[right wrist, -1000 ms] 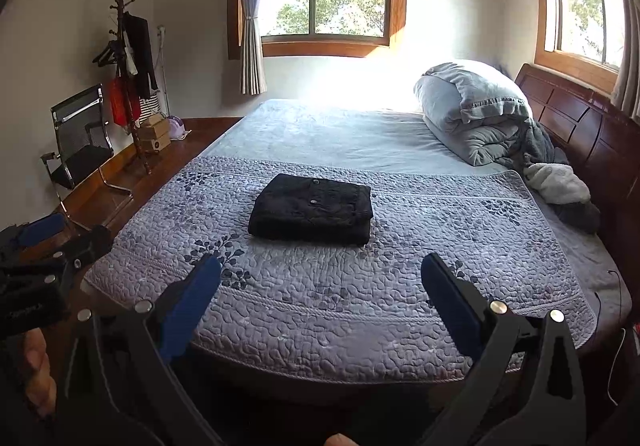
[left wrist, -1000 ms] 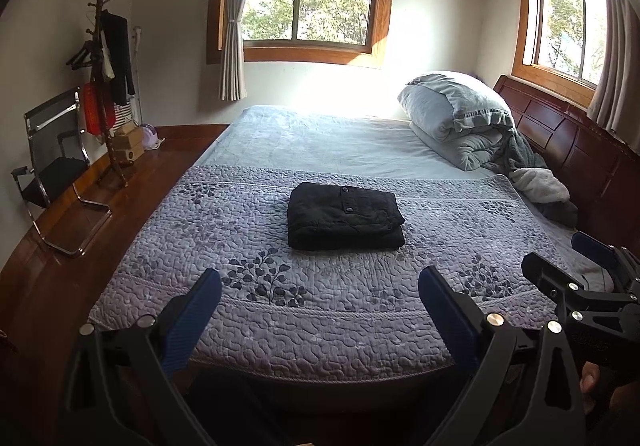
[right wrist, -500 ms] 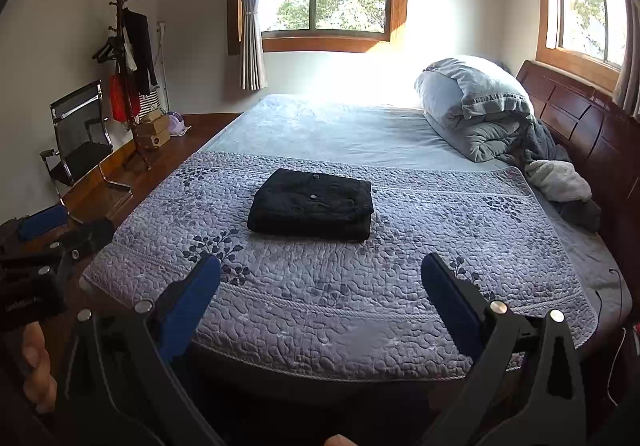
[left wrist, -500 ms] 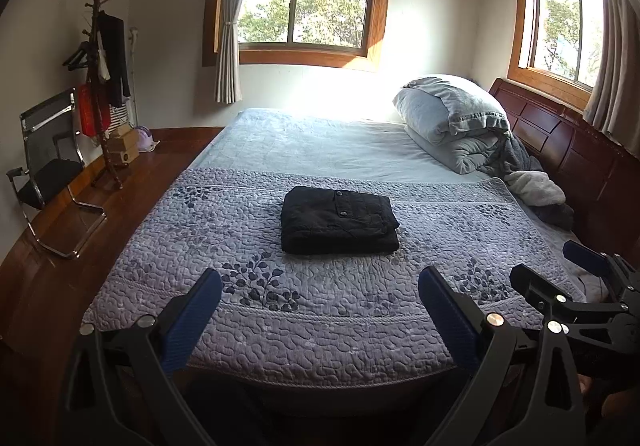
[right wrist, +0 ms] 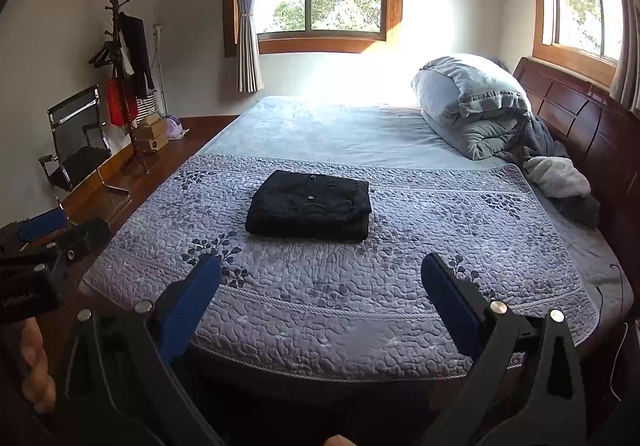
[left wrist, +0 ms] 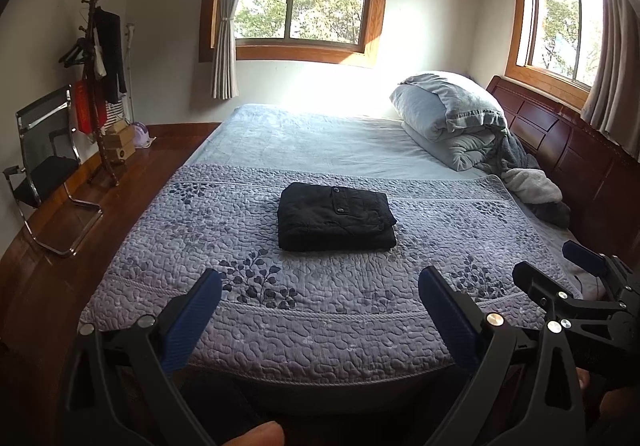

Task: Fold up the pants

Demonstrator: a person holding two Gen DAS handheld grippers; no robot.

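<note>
Black pants [left wrist: 335, 217]: folded into a compact rectangle, mid-bed [left wrist: 256, 326], well back from the near edge. Left gripper [left wrist: 318, 298] and right gripper [right wrist: 320, 286]: both spread wide, empty, short of the bed. Folding appears complete.

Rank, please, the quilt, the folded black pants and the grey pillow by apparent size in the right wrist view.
1. quilt, by far the largest.
2. and 3. black pants and grey pillow look alike; the pillow lies farther away, so I leave them unranked.
</note>
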